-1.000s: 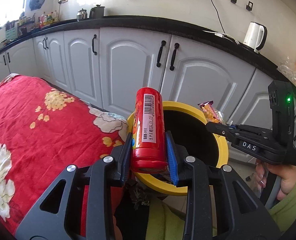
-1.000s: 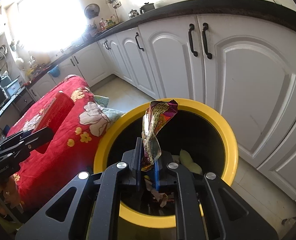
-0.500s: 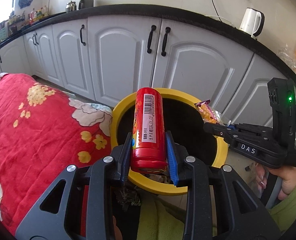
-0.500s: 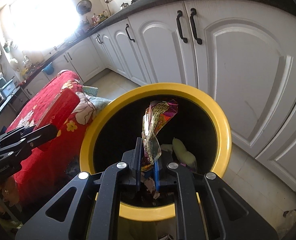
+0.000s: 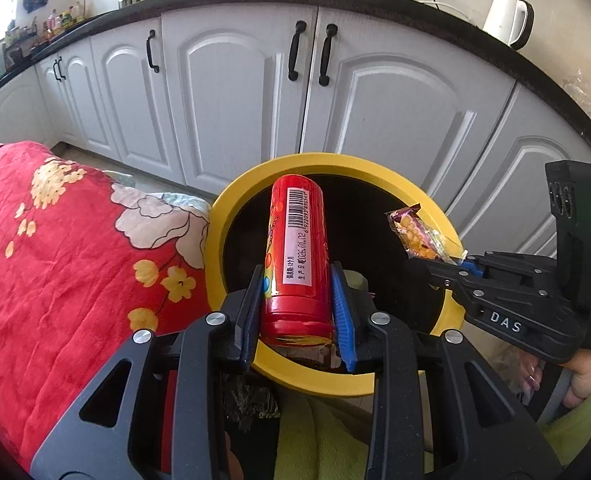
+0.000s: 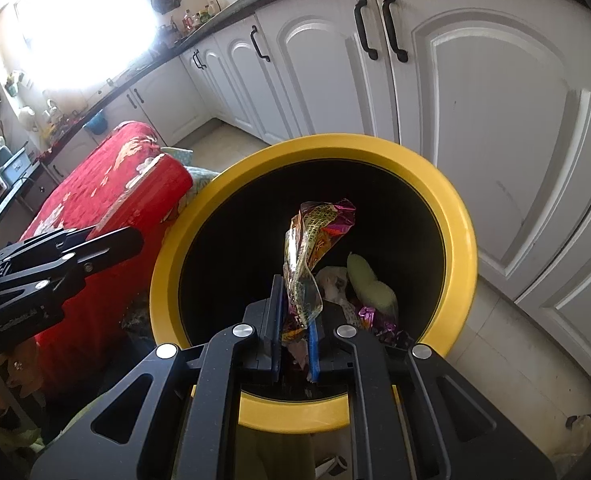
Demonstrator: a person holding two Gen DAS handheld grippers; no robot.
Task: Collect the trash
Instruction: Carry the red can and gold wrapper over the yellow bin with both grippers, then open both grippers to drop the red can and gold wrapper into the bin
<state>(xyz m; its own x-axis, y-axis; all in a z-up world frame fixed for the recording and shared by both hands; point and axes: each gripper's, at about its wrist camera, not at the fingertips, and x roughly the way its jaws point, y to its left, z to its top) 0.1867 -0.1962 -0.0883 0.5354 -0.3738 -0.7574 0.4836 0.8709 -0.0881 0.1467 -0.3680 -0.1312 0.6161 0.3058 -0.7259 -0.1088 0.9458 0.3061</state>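
Note:
My left gripper [image 5: 297,280] is shut on a red cylindrical snack can [image 5: 297,256] with a barcode label, held over the near rim of a yellow-rimmed black bin [image 5: 335,164]. My right gripper [image 6: 297,304] is shut on a crinkled foil snack wrapper [image 6: 315,240], hanging above the open mouth of the bin [image 6: 455,216]. Inside the bin lie several pieces of rubbish, among them a pale green lump [image 6: 371,284] and a purple wrapper [image 6: 375,318]. In the left wrist view the right gripper [image 5: 455,262] comes in from the right with the wrapper [image 5: 419,236].
A table under a red flowered cloth [image 5: 75,248] stands left of the bin. White cabinet doors [image 5: 235,92] with black handles run behind it under a dark counter with a white kettle [image 5: 509,20]. A hand in a green sleeve [image 5: 587,376] holds the right gripper. Tiled floor [image 6: 515,360] lies right of the bin.
Both grippers have sunk toward the bin, which now fills more of each view. The left one with the can has also shifted right, over the bin's rim. Both grips are unchanged.

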